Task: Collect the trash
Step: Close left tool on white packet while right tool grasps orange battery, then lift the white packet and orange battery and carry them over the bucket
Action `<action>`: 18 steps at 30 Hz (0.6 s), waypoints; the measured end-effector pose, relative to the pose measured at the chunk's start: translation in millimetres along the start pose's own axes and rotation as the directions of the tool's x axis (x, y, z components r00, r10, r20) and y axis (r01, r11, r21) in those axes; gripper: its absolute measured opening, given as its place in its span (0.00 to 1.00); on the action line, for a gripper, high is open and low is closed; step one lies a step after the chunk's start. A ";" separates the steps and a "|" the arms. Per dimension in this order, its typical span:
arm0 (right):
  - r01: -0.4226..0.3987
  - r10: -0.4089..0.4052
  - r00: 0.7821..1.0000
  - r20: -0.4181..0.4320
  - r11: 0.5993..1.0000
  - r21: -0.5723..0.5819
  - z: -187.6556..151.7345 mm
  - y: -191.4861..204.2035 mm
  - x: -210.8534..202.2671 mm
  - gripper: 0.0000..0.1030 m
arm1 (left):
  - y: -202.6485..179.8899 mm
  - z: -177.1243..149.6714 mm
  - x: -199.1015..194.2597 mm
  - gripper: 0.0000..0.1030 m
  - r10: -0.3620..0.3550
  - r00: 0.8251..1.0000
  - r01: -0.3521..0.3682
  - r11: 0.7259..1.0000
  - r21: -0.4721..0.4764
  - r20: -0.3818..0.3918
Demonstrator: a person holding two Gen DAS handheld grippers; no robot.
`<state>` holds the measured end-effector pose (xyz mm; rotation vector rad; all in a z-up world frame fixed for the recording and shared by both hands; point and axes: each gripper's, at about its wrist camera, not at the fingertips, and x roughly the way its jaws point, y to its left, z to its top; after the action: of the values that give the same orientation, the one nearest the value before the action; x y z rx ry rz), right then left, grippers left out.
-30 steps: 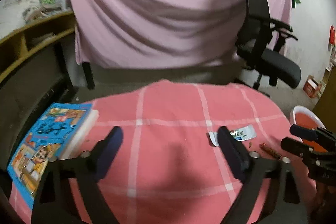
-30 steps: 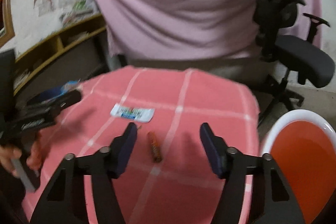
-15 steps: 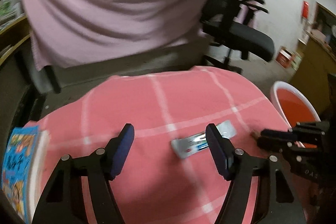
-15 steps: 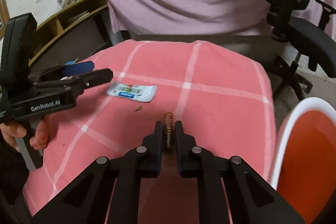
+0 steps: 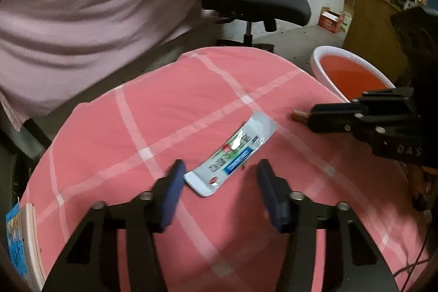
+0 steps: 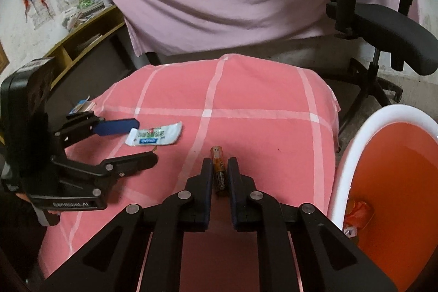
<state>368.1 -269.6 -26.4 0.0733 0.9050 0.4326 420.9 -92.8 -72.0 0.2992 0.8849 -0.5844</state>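
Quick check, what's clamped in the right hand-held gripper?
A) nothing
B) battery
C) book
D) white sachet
B: in the right wrist view the right hand-held gripper is shut on the battery, which sticks out ahead of its fingertips, while the white sachet lies apart on the pink cloth.

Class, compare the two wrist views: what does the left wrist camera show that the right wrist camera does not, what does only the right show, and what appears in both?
Only the left wrist view: the left gripper head-on, its jaws closing around the wrapper's near end without touching it, and a wooden cabinet.

Only the right wrist view: the battery pinched lengthwise in the right gripper, trash in the bin's bottom, and wall shelves.

Both: the wrapper, pink checked cloth, orange bin and office chair.
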 end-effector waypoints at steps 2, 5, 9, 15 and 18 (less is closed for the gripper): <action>0.003 -0.003 1.000 0.000 1.000 0.002 -1.1 -2.5 -1.0 0.09 | -3.4 -2.1 1.8 0.31 -0.004 1.000 0.004 1.000 0.005 0.000; 0.005 -0.005 1.000 0.001 1.000 0.004 -2.7 -5.3 -2.2 0.09 | -12.2 -2.8 2.9 0.22 0.002 1.000 -0.002 1.000 0.023 0.000; 0.003 -0.003 1.000 0.004 1.000 0.010 -4.0 -7.5 -2.7 0.09 | -21.2 -2.9 6.0 0.19 0.037 0.999 -0.036 0.999 0.037 -0.001; 0.007 -0.007 1.000 0.013 1.000 0.010 -5.2 -8.0 -4.6 0.09 | -23.5 -3.8 4.4 0.18 0.069 0.998 -0.068 0.998 -0.016 0.004; 0.017 -0.017 0.999 0.034 1.000 -0.001 -7.2 -5.6 -9.3 0.09 | -24.1 -4.2 1.1 0.18 0.082 0.997 -0.080 0.994 -0.073 0.016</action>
<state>359.4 -279.3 -25.2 0.0716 0.8711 0.4152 404.5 -110.6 -75.7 0.2625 0.8697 -0.4784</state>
